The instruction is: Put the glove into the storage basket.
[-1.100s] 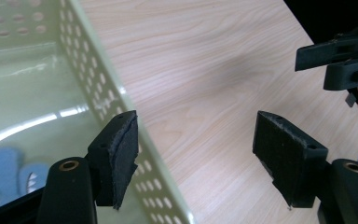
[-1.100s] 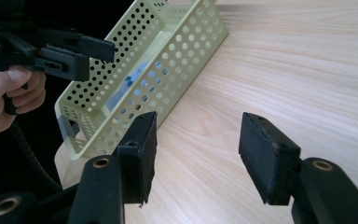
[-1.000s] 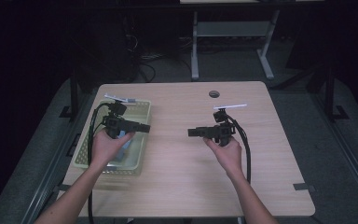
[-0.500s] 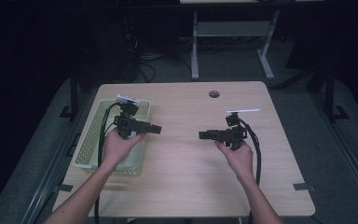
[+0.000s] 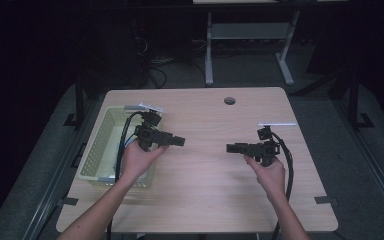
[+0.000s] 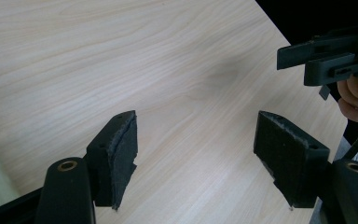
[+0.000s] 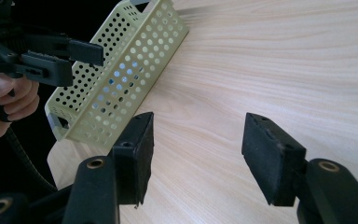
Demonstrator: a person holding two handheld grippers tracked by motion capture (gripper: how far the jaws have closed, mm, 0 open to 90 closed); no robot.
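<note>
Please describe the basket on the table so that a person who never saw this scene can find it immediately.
Look at the light wooden table and go to its left edge as the high view shows it. There lies a shallow, rectangular, pale green basket, beside the left hand-held gripper. Its walls are full of small round holes, unlike anything else on the table.

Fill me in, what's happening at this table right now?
A person holds a two-jaw gripper in each hand above a wooden table. The left gripper and right gripper point at each other over the bare middle, both open with nothing between the jaws; the right's jaws have just been opening. A pale green perforated basket sits at the table's left edge, beside the left hand. Nothing is held.
</note>
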